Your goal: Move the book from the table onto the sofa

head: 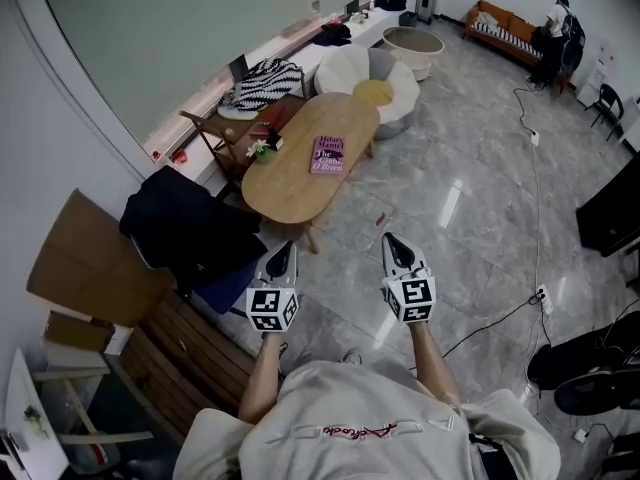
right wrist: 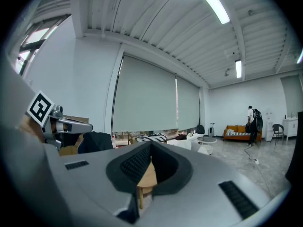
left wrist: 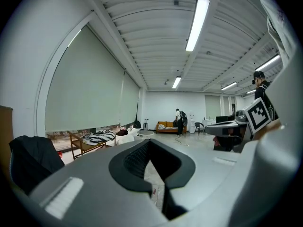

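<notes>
Closest to the head camera are the person's shoulders in a pale shirt, and just ahead of them the left gripper (head: 285,253) and the right gripper (head: 392,243). They are held side by side and pointing roughly level toward the table; both pairs of jaws are pressed together with nothing between them. The book (head: 328,154), with a purple cover, lies flat and untouched on the oval wooden table (head: 290,183), toward the long edge that faces the open floor. A small green item (head: 262,151) sits well apart from it near the opposite edge. My reading is that the approach step is in hand: the grippers are short of the table and no grasp has begun. The next move calls for closing the gap, opening one pair of jaws, and working a jaw under the flat cover, probably at the table's near edge. Just beyond the table stands a white cushioned seat (head: 368,78), and an orange sofa (head: 505,28) is far off by the back wall; which one is meant I cannot tell. Room is best on the right, where the glossy floor (head: 470,198) is bare but for a cable (head: 525,118). The left is crowded by a wooden chair (head: 225,133) and a dark jacket (head: 190,223).
</notes>
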{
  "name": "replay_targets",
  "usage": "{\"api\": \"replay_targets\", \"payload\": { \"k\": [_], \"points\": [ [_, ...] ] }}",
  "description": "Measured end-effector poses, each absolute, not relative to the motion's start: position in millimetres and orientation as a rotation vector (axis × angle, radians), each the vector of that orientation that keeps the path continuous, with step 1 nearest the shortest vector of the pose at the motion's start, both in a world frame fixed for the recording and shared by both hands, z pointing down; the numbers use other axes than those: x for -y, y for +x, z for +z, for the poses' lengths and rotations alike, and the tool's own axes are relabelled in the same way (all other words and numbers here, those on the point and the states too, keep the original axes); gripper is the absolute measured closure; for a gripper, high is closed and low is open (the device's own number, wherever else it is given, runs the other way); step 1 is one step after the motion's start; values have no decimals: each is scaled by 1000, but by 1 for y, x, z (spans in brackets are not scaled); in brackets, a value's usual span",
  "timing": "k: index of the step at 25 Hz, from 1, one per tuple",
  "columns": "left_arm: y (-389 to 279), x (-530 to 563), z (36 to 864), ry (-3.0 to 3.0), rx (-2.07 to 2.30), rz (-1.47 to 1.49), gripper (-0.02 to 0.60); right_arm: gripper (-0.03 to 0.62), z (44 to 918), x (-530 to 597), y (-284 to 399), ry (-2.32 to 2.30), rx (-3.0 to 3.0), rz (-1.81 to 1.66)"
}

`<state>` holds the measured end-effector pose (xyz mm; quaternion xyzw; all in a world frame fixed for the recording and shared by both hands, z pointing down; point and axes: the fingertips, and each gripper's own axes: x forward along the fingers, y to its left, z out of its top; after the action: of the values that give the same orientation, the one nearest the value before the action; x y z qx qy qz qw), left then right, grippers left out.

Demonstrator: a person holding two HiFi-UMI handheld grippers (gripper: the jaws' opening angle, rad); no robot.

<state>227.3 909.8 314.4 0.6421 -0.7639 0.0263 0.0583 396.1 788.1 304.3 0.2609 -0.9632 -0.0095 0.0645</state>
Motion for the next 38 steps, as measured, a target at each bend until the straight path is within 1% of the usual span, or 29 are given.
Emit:
{"api": "replay_targets", "payload": {
  "k": [11,22,29,38],
  "points": [
    [229,-899,327,1906,2325,69,572,588,316,-775,394,737,2895,-21],
    [204,-849,337,1930,2288,58,572,588,324,-733,368,770,2873,-24],
    [165,-795,333,1973,2267,48,573,588,323,-687,331,796,2850,-31],
    [79,-739,324,1973,2258,24,572,588,306,-632,242,789,2854,-74]
  ]
}}
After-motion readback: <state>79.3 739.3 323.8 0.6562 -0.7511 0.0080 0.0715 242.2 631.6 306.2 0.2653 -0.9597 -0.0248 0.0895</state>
